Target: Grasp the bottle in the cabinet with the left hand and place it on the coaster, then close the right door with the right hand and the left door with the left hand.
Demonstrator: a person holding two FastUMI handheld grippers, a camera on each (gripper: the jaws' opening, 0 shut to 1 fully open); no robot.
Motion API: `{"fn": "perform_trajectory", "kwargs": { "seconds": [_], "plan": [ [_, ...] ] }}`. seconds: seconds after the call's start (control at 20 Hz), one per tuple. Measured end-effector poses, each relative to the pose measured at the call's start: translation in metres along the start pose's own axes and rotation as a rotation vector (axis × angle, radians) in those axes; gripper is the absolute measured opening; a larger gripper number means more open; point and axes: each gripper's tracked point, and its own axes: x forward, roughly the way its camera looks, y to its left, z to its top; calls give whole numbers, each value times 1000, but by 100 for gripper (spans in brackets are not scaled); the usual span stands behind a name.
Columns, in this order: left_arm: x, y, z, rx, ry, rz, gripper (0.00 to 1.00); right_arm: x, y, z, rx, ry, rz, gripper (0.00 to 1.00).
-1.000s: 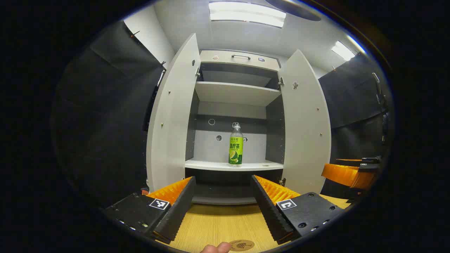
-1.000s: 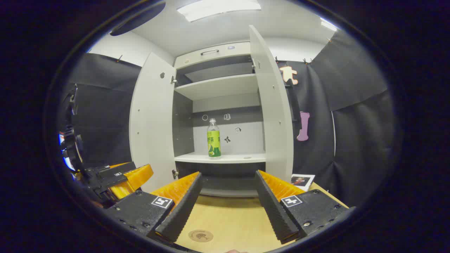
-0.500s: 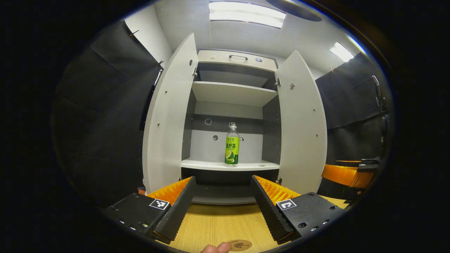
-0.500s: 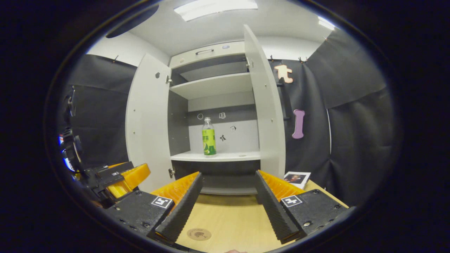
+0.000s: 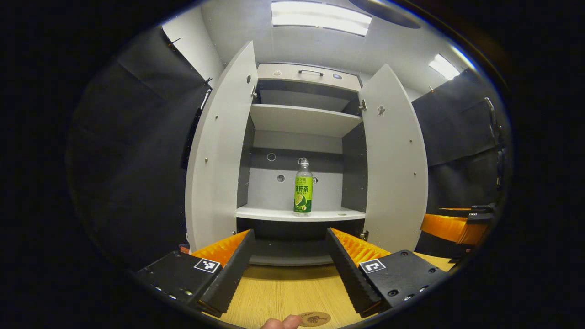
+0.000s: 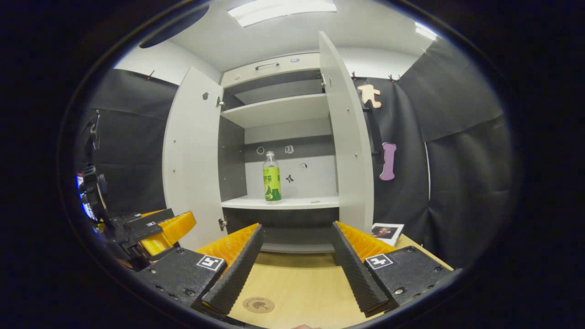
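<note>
a pale wood-grain desk (image 5: 283,292) runs up to a white cabinet carcass with grey inner side walls, an upper shelf (image 5: 304,119) and a lower shelf (image 5: 274,214), and a closed top compartment with a dark bar handle (image 5: 311,71). black cloth (image 6: 461,151) hangs as the booth's wall on both sides of it, pinned near the top, against a white room wall (image 6: 155,61) and a white ceiling. bright rectangular ceiling light panels (image 5: 320,17) glow overhead, and a small printed card (image 6: 387,232) lies at the desk's far right edge.
</note>
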Motion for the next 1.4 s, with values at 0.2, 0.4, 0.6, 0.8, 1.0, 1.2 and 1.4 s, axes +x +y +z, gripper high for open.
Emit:
{"fn": "perform_trajectory", "kwargs": {
  "seconds": [0.2,0.4,0.6,0.8,1.0,1.2,1.4],
  "plan": [
    [30,-5,6,-36,8,-60,99,1,0,0,-7,1,-3,98],
    [63,-11,12,-93,7,-102,95,1,-3,2,-7,-6,-12,97],
    [114,-18,29,-99,-26,-148,95,-3,-11,5,-18,-10,-39,97],
    [168,-28,33,-114,-11,-181,99,-4,-18,7,-11,-14,-67,98],
    [217,-38,32,-102,22,-204,95,-4,-25,9,8,-16,-94,98],
    [265,-34,30,-54,19,-174,95,-4,-30,10,18,-19,-115,97],
    [312,-33,17,-83,71,-165,94,-3,-31,6,53,-10,-125,98]
  ]
}}
